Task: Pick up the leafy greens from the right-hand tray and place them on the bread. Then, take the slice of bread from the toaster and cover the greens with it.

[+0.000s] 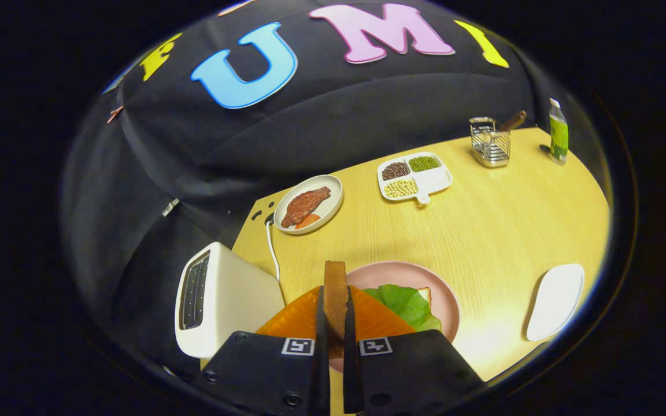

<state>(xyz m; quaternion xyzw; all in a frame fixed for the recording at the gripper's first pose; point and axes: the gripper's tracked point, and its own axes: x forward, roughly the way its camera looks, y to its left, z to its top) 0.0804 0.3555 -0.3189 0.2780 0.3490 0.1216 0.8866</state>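
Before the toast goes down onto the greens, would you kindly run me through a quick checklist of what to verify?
1. Grip: gripper jaws pressed on both faces of the bread slice, held edge-up: ok.
2. Leafy greens already on the lower bread: ok.
3. Pink plate just ahead, below the slice: ok.
4. Slice turned flat for covering: not ok.
5. Toaster beside the fingers, apart from them: ok.
6. Slice centred over greens: cannot tell.

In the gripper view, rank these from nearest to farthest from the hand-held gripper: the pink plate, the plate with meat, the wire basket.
Hand-held gripper is shut on the bread slice.
1. Pink plate: just ahead, under the fingers.
2. Plate with meat: beyond, past the toaster.
3. Wire basket: farthest, by the table's far edge.
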